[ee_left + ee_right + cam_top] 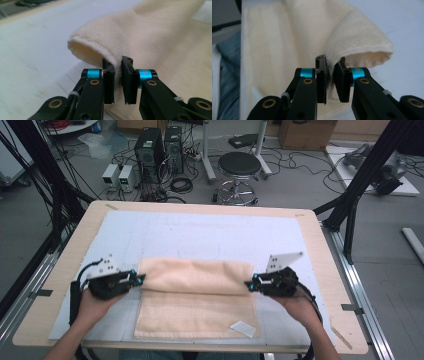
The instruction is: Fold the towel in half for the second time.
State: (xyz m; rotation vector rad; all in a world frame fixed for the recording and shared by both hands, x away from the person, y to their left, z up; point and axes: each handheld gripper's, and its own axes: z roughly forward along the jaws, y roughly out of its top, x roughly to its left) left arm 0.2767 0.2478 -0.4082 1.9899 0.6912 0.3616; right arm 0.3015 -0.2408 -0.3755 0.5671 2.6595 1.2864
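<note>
With my left claw (140, 278) and right claw (248, 285) each pinched shut on the towel (197, 295) edge between them, I'd move both evenly toward me to keep the fold square.

No legible text, brand, number or sign in any view. The towel (197, 295) carries a small white tag (242, 328) near its front right corner; the tag's face reads blank at this size. Two bench units (119, 175) on the floor beyond the table's far edge show small lit displays, digits too small to read. The cardboard box (305, 132) on the floor shows no readable print.
</note>
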